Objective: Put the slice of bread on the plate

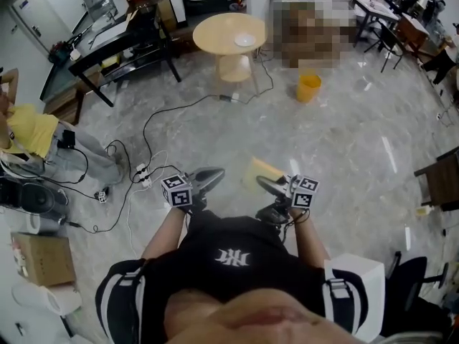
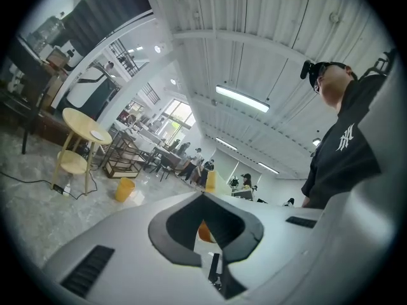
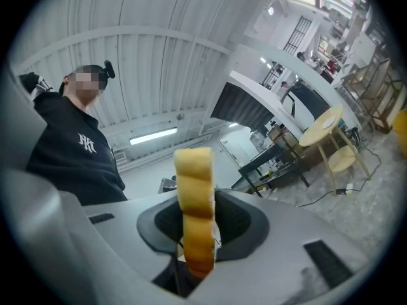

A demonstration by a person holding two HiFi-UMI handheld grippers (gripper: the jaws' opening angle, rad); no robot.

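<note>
Bread (image 3: 194,215) clamped edge-on between the narrow jaws of the right gripper (image 1: 264,184), held in the air above the floor (image 1: 215,120), left gripper (image 1: 214,173) just beside it, jaws together and empty, plate (image 1: 245,40) well apart on the round table (image 1: 211,31), yellow bucket (image 1: 308,87) near the table

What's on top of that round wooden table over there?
One white plate sits on the round table. The tabletop beneath it is covered; nothing else shows there.

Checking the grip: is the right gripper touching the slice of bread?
Touching. The right gripper view shows the right gripper with its jaws clamped on the slice of bread.
</note>
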